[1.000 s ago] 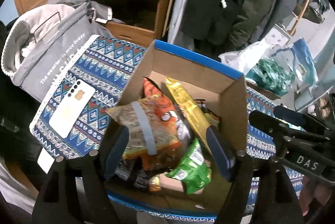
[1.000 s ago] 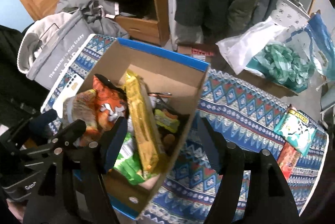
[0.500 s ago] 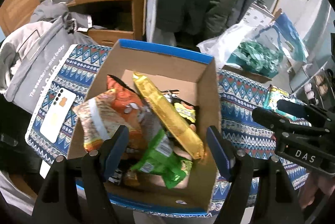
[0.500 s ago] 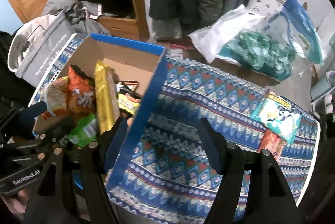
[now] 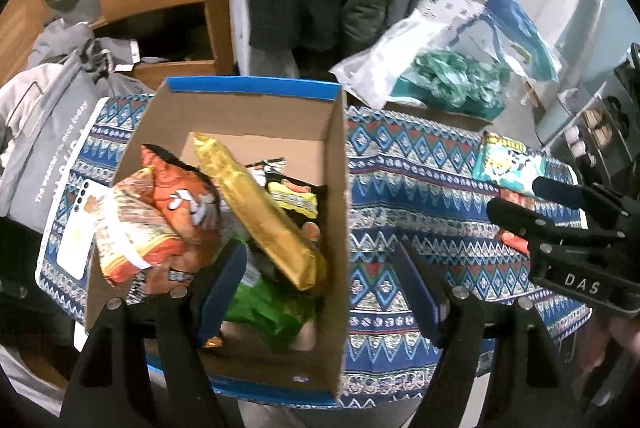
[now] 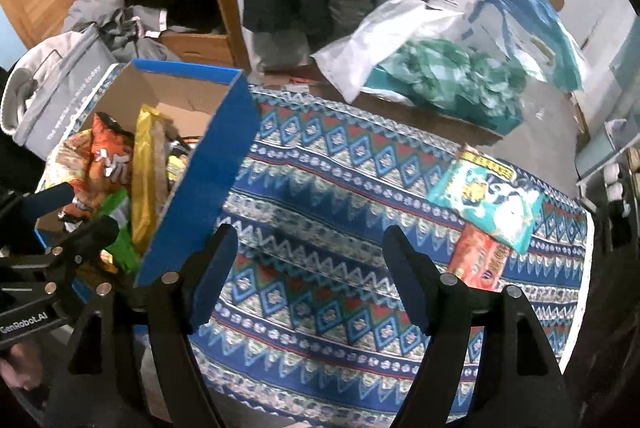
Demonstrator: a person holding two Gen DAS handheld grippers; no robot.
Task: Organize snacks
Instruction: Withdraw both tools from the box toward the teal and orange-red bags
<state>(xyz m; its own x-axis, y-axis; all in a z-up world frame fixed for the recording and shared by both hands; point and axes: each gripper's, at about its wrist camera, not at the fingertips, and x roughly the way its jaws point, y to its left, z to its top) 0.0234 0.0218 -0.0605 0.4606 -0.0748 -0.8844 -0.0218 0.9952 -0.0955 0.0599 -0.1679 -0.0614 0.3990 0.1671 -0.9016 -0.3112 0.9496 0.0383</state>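
Peeking from beneath the teal packet, a half-hidden red packet; both tongs spread, empty.

One box; two snack packs on cloth; one phone.

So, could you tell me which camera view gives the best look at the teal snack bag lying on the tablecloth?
The right wrist view: the teal snack bag lies whole and unobstructed there. In the left wrist view the teal snack bag sits small near the edge, partly behind the right gripper.
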